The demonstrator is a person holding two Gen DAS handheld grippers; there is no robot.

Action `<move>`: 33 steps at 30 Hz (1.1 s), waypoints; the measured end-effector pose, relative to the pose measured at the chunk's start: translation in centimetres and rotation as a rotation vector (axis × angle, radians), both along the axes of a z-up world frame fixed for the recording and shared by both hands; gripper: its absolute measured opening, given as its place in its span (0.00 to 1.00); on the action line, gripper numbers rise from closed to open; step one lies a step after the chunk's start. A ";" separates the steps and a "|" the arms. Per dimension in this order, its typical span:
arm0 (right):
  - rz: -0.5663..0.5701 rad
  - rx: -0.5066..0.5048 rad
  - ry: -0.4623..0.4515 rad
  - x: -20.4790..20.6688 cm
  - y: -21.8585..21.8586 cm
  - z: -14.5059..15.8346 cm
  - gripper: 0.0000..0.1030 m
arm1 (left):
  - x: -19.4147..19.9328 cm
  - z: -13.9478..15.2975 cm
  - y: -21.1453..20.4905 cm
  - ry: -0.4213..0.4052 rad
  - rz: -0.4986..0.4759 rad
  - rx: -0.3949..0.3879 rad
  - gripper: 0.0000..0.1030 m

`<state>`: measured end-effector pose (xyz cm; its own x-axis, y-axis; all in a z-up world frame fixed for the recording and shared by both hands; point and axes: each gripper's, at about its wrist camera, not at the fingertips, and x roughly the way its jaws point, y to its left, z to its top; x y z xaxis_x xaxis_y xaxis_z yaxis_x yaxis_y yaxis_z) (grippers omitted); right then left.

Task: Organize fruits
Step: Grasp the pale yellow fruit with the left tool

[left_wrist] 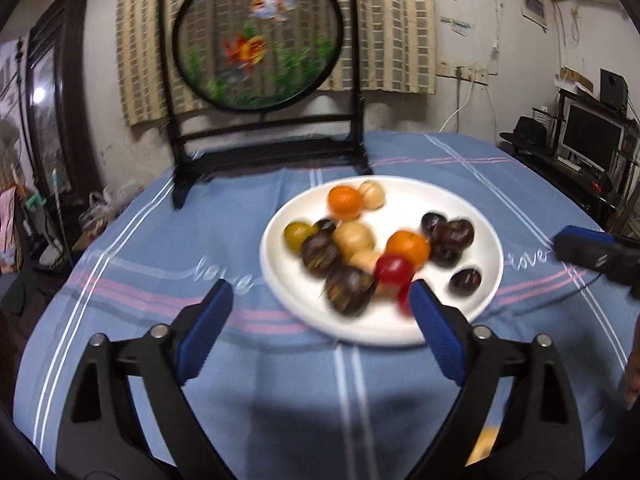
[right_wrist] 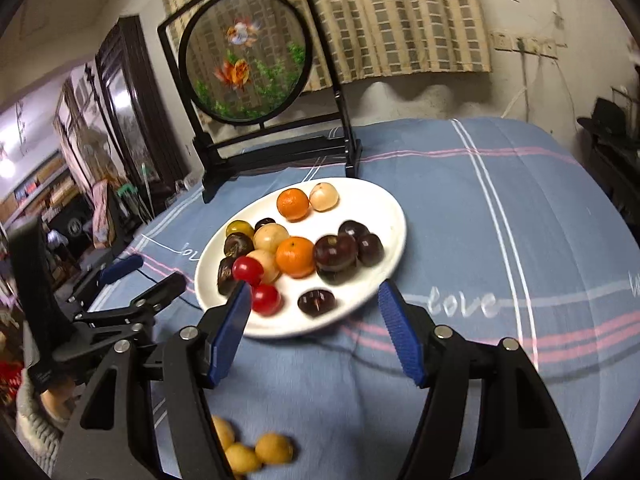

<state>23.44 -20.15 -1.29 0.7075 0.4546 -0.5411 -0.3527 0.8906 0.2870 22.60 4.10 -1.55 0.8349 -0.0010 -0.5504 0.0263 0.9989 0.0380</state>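
A white plate (left_wrist: 472, 320) holds several small fruits: two oranges (left_wrist: 407, 246), red cherry tomatoes (left_wrist: 394, 269), dark plums (left_wrist: 456, 235), pale longans (left_wrist: 354, 237) and a green one (left_wrist: 298, 234). The plate also shows in the right wrist view (right_wrist: 384, 208) with the same fruits, such as an orange (right_wrist: 295, 257) and a red tomato (right_wrist: 247, 269). My left gripper (left_wrist: 320, 300) is open and empty at the plate's near edge. My right gripper (right_wrist: 314, 300) is open and empty over the plate's near rim. Three yellow fruits (right_wrist: 274, 449) lie on the cloth below it.
A round table has a blue striped cloth (left_wrist: 280, 380). A black framed goldfish screen (left_wrist: 260, 40) stands behind the plate. The other gripper (right_wrist: 120, 312) is at the left in the right wrist view. Shelves and a monitor (left_wrist: 592, 136) stand to the right.
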 end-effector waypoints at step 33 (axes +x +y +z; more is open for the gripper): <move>-0.117 0.120 0.073 -3.7 -5.0 -1.5 0.95 | -6.3 -3.5 -4.4 0.133 -0.247 0.109 0.98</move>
<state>19.74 -25.20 -2.75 0.7199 0.4363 -0.5399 -0.2234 0.8820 0.4149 16.33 -0.25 -5.06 0.7371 -0.1298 -0.6632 0.2796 0.9520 0.1245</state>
